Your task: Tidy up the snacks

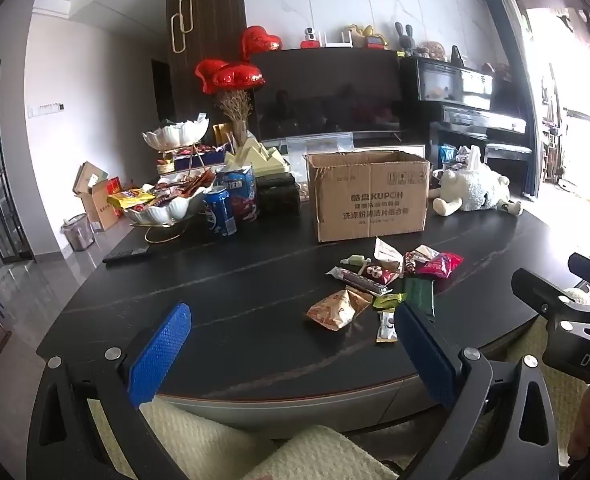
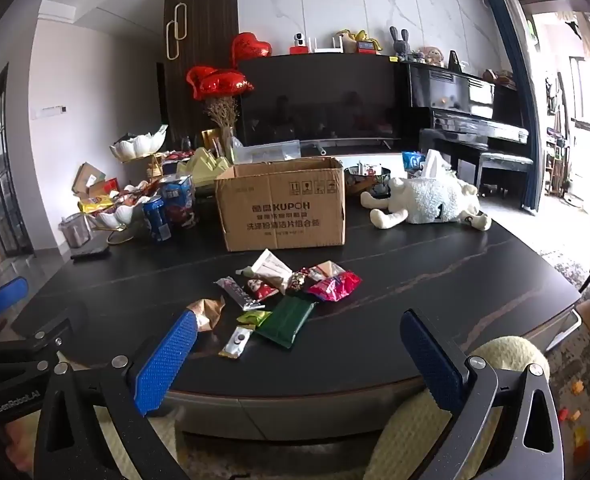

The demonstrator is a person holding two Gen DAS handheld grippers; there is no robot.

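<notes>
My left gripper (image 1: 291, 344) and right gripper (image 2: 299, 350) carry blue, dimple-textured pads on black frames. At centre frame I see a black table (image 1: 235, 280) with faint pale veining, a brown cardboard box (image 1: 369, 196) printed in dark lettering, and snack packets (image 2: 287, 292) in magenta, dark green, yellow-green, orange and silver. At left of the frame: blue cans (image 1: 219, 212), a white scalloped bowl (image 1: 163, 210), and red heart balloons (image 1: 235, 76). At right lies a white plush sheep (image 2: 431, 204).

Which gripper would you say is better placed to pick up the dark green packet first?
Probably the right gripper: the dark green packet lies just ahead between its open jaws, while it sits off beside the left gripper.
</notes>
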